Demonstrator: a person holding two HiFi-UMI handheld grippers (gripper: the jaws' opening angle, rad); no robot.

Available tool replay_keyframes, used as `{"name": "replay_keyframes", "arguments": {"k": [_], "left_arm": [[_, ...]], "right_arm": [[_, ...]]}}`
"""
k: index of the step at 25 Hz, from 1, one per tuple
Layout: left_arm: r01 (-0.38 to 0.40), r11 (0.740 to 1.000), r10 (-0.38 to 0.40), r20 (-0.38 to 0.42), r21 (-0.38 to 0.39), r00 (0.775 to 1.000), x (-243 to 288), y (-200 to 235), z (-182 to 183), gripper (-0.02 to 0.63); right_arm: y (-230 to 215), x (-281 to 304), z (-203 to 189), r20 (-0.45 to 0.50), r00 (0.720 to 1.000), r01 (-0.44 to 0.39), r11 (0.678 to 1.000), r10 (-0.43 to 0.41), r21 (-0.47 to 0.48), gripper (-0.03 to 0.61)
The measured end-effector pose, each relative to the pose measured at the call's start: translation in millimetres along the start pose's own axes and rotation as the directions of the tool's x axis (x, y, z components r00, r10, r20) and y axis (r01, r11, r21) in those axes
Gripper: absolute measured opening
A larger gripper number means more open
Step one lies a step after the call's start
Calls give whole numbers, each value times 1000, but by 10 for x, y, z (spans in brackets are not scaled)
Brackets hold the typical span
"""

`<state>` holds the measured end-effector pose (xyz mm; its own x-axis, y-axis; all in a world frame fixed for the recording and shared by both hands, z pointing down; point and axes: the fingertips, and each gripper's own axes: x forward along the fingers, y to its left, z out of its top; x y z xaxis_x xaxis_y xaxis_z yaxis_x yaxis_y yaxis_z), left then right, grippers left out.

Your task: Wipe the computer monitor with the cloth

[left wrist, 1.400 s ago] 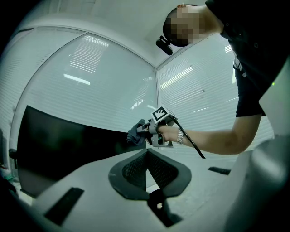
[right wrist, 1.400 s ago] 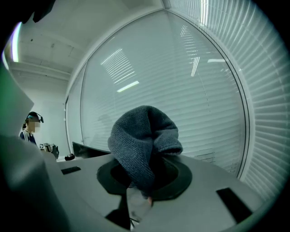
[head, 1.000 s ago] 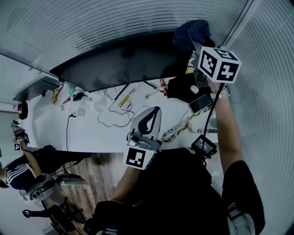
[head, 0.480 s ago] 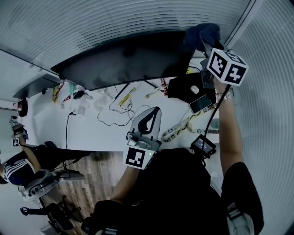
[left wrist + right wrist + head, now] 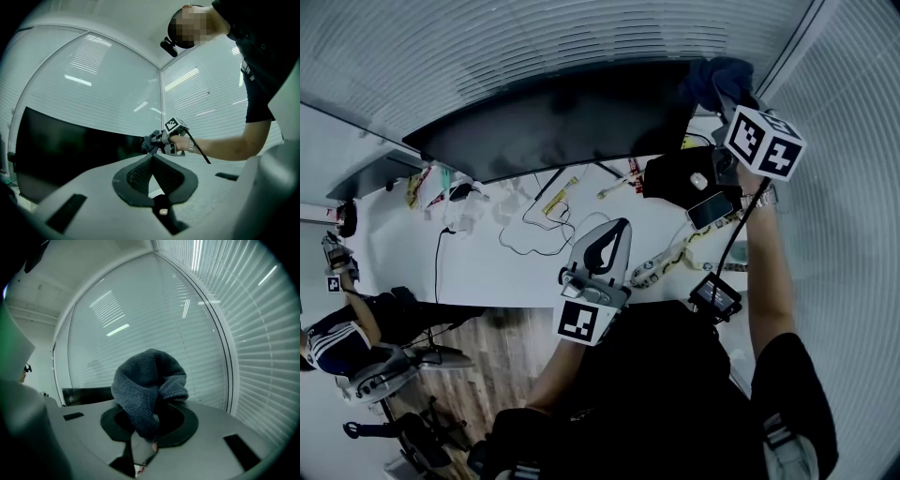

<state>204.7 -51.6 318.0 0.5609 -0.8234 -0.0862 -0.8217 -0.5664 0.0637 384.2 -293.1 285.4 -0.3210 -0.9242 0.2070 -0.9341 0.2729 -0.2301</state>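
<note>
Monitor, head view: the wide, black, curved computer monitor (image 5: 553, 122) stands on the white surface (image 5: 487, 272), ahead of both claws.
Cloth, head view: the bunched blue-grey knitted cloth (image 5: 720, 75) sits at the tip of the right claw (image 5: 727, 98), over the monitor's top right corner. Whether it presses on the screen cannot be told.
Right claw, head view: it is raised on an outstretched arm, and its black-and-white marker cube (image 5: 761, 141) is nearer the person than the cloth.
Left claw, head view: the left claw (image 5: 614, 227) is held low, well apart from the monitor, with a thin black cable (image 5: 534, 230) lying on the surface beyond it.
Left claw, left gripper view: the left claw (image 5: 151, 160) is clenched, its pads meeting at the tips with nothing between them.
Monitor, left gripper view: the monitor's dark screen (image 5: 70, 145) spreads ahead and to the left of this claw. The cloth (image 5: 150, 140) is beyond the tips, at the screen's right end.
Cloth, right gripper view: the cloth (image 5: 147, 385) is gripped between the jaws of the right claw (image 5: 149, 420) and bulges up above them.
Monitor, right gripper view: only a dark strip of the monitor (image 5: 89, 394) shows to the left of the cloth, with white slatted blinds (image 5: 243, 333) behind.
</note>
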Motion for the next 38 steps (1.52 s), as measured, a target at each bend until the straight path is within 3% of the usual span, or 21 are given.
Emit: {"name": "replay_keyframes", "arguments": {"k": [24, 31, 38], "left_arm": [[-22, 1000, 22, -14, 0, 1000, -36, -2, -68, 6], [-31, 1000, 31, -18, -1, 999, -70, 50, -51, 6], [-14, 1000, 14, -14, -12, 1000, -61, -9, -60, 6]], "right_arm": [[0, -28, -398, -6, 1000, -4, 999, 5, 36, 79], [7, -78, -326, 4, 999, 36, 999, -36, -7, 71], [-221, -204, -328, 3, 997, 76, 996, -76, 41, 71]]}}
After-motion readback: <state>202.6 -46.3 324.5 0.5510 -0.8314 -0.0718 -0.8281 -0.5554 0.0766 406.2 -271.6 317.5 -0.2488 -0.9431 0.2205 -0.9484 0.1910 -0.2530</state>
